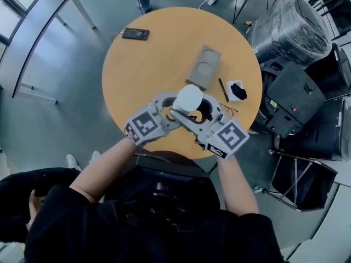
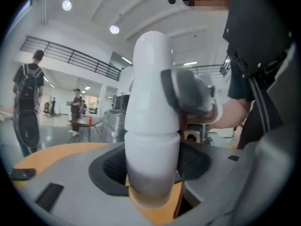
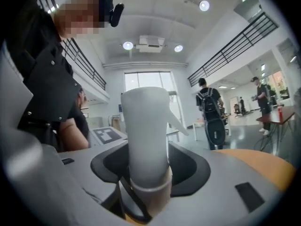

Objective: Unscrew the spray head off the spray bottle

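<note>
A white spray bottle (image 1: 190, 97) stands upright near the front of the round wooden table (image 1: 142, 64), between both grippers. My left gripper (image 1: 176, 107) comes in from the left and is shut on the bottle's body (image 2: 150, 140); both black pads (image 2: 113, 168) press its lower part. My right gripper (image 1: 196, 112) comes in from the right, higher up. In the right gripper view the spray head (image 3: 146, 131) with its trigger (image 3: 178, 124) stands between the pads (image 3: 188, 166), which touch it just above the collar (image 3: 148, 192). The bottle's base is hidden.
A grey tray with two round recesses (image 1: 204, 66), a black pen (image 1: 224, 90), a small white box with a black item (image 1: 236, 90) and glasses (image 1: 230, 111) lie beyond and right of the bottle. A phone (image 1: 135, 33) sits at the far edge. Black equipment (image 1: 296, 97) crowds the right.
</note>
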A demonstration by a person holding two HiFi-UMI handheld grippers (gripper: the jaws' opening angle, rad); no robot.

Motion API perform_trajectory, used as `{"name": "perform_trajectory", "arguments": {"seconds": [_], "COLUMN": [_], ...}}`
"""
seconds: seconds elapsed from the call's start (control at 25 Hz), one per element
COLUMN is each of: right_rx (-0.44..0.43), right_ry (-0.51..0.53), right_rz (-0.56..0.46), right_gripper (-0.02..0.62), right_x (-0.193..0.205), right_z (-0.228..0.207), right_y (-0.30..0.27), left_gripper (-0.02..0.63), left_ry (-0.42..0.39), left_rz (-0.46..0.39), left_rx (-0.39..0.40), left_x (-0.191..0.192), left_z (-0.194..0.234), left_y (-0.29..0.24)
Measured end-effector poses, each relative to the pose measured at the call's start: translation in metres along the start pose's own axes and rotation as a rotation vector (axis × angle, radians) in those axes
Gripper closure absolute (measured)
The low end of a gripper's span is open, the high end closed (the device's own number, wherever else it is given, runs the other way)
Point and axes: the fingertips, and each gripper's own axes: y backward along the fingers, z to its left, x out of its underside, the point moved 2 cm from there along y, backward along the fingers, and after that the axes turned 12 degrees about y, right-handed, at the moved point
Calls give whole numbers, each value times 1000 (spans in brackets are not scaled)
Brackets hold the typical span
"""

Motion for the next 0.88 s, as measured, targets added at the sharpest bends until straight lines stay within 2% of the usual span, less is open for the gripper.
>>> {"name": "perform_trajectory", "arguments": {"seconds": [0.08, 0.2, 0.28, 0.36, 0.44, 0.56, 0.72, 0.88], "right_rx": [-112, -244, -301, -308, -255, -126, 89, 255], "right_ry": [-2, 22, 25, 28, 24, 4, -6, -4], "right_rz": [5, -4, -32, -51, -47, -29, -37, -17], "right_gripper": [333, 333, 333, 331, 330, 238, 238, 239], "right_x": [0, -1, -3, -5, -4, -1, -4, -5], "right_z": [5, 19, 27, 26, 18, 1, -20, -29], "right_y": [3, 6, 9, 10, 8, 4, 4, -3], "left_gripper": [302, 302, 302, 302, 302, 301, 301, 301], "left_ry": [2, -29, -39, -39, -31, -5, 46, 64], "left_rz": [12, 37, 45, 46, 37, 7, -19, -15], "left_rx": [124, 250, 303, 306, 246, 90, -100, -208], "left_x": [2, 6, 6, 5, 2, -2, -2, 2], "left_z": [-9, -23, -31, -32, -24, -1, 28, 44], "left_y": [0, 5, 8, 8, 6, 4, 3, -1]}}
